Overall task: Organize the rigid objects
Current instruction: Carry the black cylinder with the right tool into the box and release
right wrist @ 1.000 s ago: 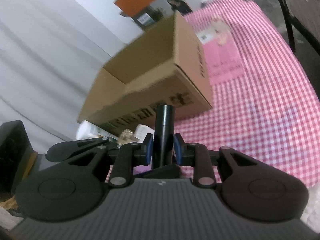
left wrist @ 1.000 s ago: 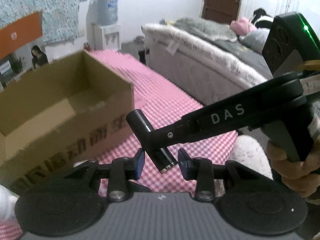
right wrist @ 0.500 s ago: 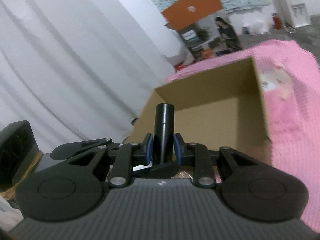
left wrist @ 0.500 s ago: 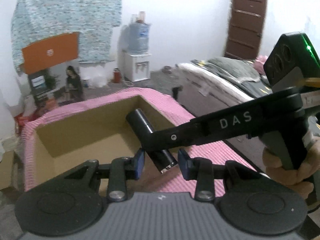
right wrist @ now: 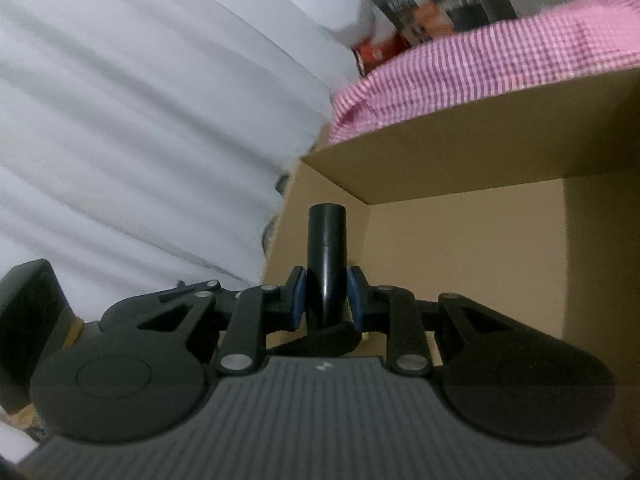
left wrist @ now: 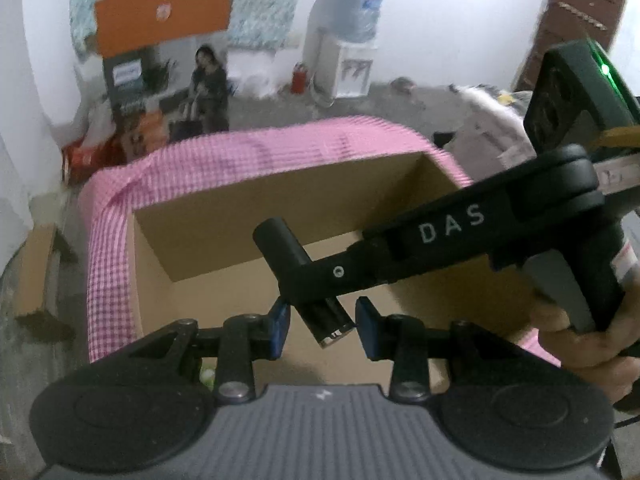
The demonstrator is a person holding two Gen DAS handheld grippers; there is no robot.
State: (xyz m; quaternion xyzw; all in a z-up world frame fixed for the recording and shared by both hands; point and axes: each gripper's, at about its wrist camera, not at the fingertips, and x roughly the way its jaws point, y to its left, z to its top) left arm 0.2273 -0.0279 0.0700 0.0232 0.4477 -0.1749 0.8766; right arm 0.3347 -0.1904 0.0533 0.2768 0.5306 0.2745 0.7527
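Observation:
A black cylinder (right wrist: 326, 256), like a small flashlight, is clamped upright between the blue pads of my right gripper (right wrist: 326, 300). In the left wrist view the same cylinder (left wrist: 296, 268) hangs over the open cardboard box (left wrist: 248, 208), held by the right gripper's arm marked DAS. My left gripper (left wrist: 322, 326) is open, its pads on either side of the cylinder's lower end without touching it. The box (right wrist: 460, 240) looks empty inside where I can see.
The box stands on a table with a pink checked cloth (left wrist: 108, 240). White curtain (right wrist: 140, 120) hangs to the left. A water dispenser (left wrist: 348, 52), an orange sign (left wrist: 160, 16) and a bed (left wrist: 488, 128) lie beyond the table.
Both grippers have moved together over the box and tilted down; the box interior now fills the view below the cylinder. The grip on the cylinder has not changed.

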